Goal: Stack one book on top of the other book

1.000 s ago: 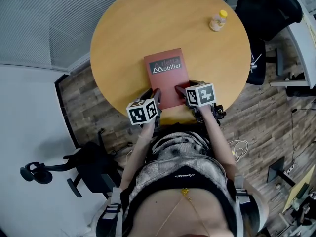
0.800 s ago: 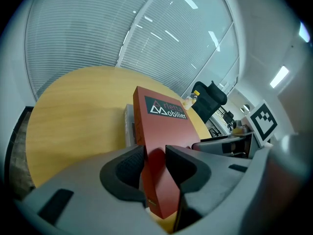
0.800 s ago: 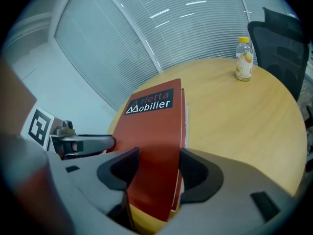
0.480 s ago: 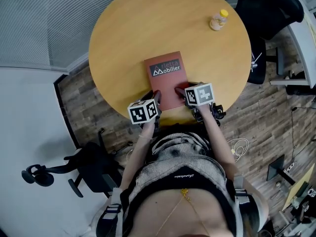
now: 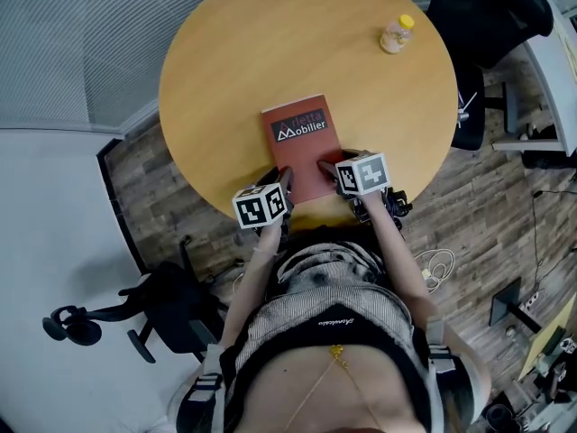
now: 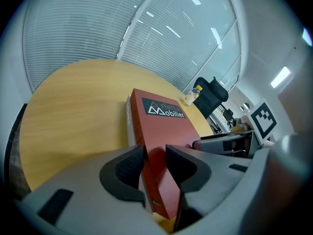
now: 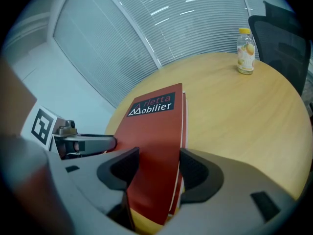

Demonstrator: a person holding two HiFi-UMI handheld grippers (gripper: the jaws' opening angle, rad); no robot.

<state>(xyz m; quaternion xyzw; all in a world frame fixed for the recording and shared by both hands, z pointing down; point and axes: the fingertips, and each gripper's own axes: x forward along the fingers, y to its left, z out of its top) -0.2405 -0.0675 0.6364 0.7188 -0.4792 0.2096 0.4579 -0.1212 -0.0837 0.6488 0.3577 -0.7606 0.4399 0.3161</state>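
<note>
A red book point(image 5: 302, 142) with a dark "Mobilier" label lies on the round wooden table point(image 5: 252, 52), close to its near edge. Under it a second book's edge point(image 7: 184, 126) peeks out along the side, pale at the spine point(image 6: 130, 124). My left gripper point(image 5: 287, 177) is shut on the red book's near left corner point(image 6: 164, 114), one pad on the cover and one at the spine side. At the near right corner my right gripper point(image 5: 329, 165) grips the same book point(image 7: 151, 116), which runs between its jaws.
A small bottle point(image 5: 398, 36) with a yellow cap stands at the table's far right. A black office chair point(image 5: 487, 16) sits beyond it, another chair point(image 5: 135, 305) on the floor at the lower left. Ribbed glass walls back the table.
The left gripper has sunk a little with the book's near corner. The book sits slightly nearer the table's front edge. The right gripper has hardly moved.
</note>
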